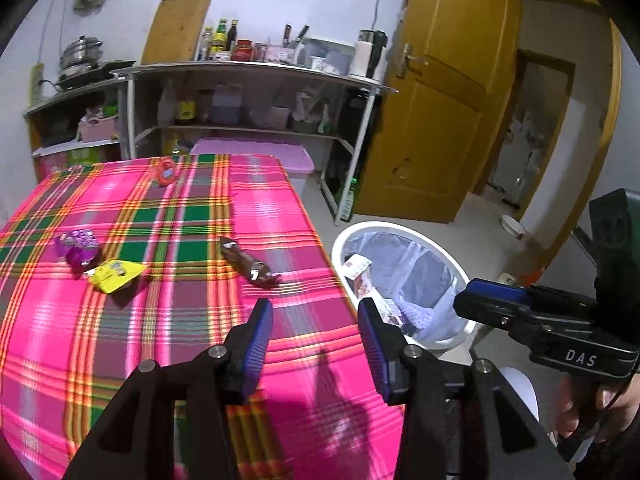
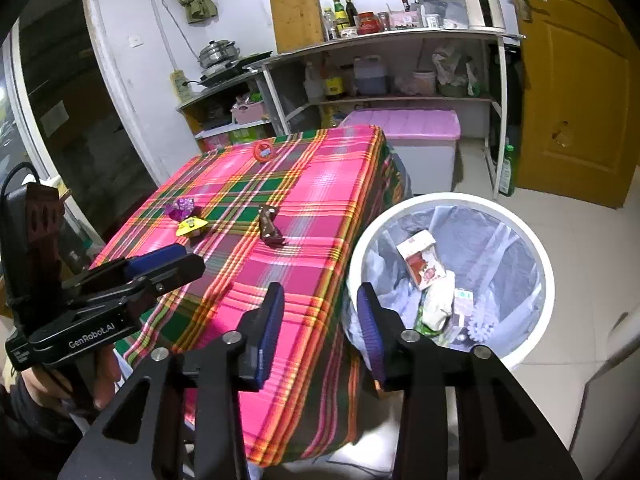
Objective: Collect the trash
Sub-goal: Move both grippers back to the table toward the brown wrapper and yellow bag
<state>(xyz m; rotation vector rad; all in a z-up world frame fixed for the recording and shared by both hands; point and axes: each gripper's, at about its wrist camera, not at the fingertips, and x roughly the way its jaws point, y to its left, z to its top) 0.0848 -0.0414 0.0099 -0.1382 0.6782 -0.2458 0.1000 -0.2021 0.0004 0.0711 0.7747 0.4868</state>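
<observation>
My left gripper (image 1: 316, 344) hangs over the near right corner of the table (image 1: 168, 320) with its blue-padded jaws apart and nothing between them; my right gripper (image 2: 320, 334) sits just past the table's right edge, jaws likewise parted and empty, its right finger over the rim of the bin. The table wears a pink, green and yellow plaid cloth. On it I see a brown crumpled snack wrapper (image 1: 250, 266) lying toward the right edge, roughly midway along it, and well to its left a yellow flat packet (image 1: 116, 276) touching or just beside a purple crinkled foil wrapper (image 1: 78, 245) near the left edge. A small red round item (image 1: 166, 170) rests at the far edge, apart from the rest; I cannot tell what it is. The white round plastic bin (image 2: 536, 240) with a translucent liner stands on the floor just beside the table's right edge, and inside it lie a red-and-white carton (image 2: 422, 260), some pale crumpled packaging (image 2: 436, 306) and a white ribbed piece at the bottom. In the left view, the other gripper shows at the right, above the bin's near rim, held by a hand (image 1: 576, 412).
</observation>
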